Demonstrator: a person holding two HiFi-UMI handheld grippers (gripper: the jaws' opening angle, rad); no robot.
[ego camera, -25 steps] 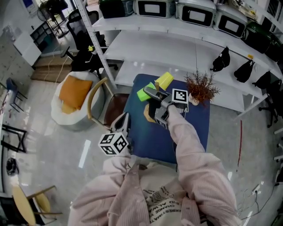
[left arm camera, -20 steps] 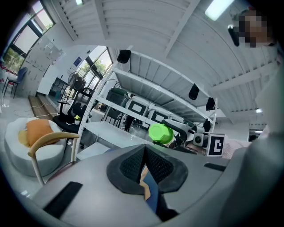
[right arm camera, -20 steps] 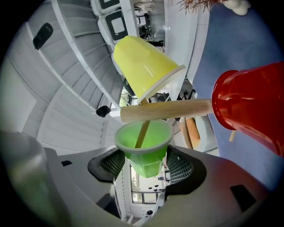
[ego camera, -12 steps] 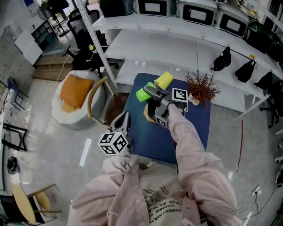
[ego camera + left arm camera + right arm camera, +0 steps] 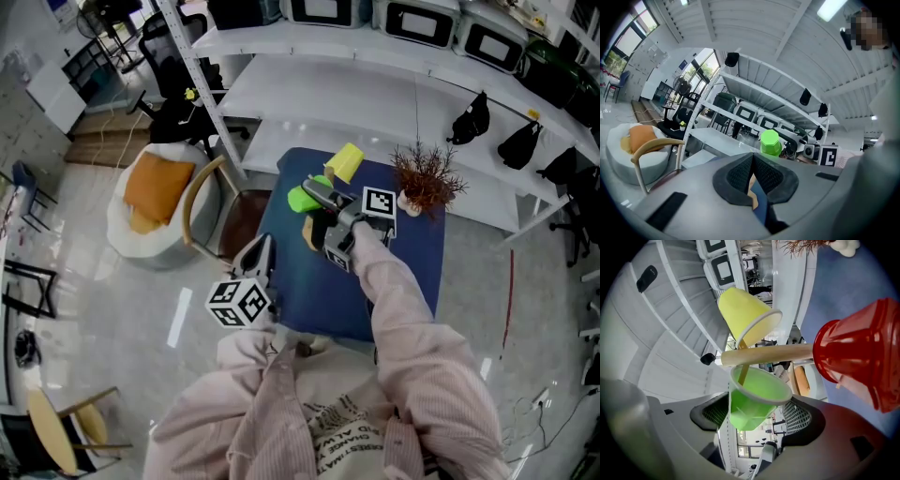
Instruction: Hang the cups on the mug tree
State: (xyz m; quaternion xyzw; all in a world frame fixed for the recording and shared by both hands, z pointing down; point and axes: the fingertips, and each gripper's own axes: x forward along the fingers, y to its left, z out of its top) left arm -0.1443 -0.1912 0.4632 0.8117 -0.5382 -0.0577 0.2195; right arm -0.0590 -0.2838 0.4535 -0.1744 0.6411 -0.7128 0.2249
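Your right gripper (image 5: 757, 416) has just been opening its jaws; the green cup (image 5: 752, 401) sits loose between them on the mug tree (image 5: 768, 354), far side. Your left gripper (image 5: 753, 176) is closed and empty.

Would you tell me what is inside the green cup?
A thin wooden peg from the tree's trunk reaches into the green cup through its mouth. The peg's tip is hidden by the cup's wall; otherwise the inside looks empty.

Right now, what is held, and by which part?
Nothing is held. The right gripper has just been opening; the green cup sits loose on a peg between its fingers. The left gripper is shut, empty.
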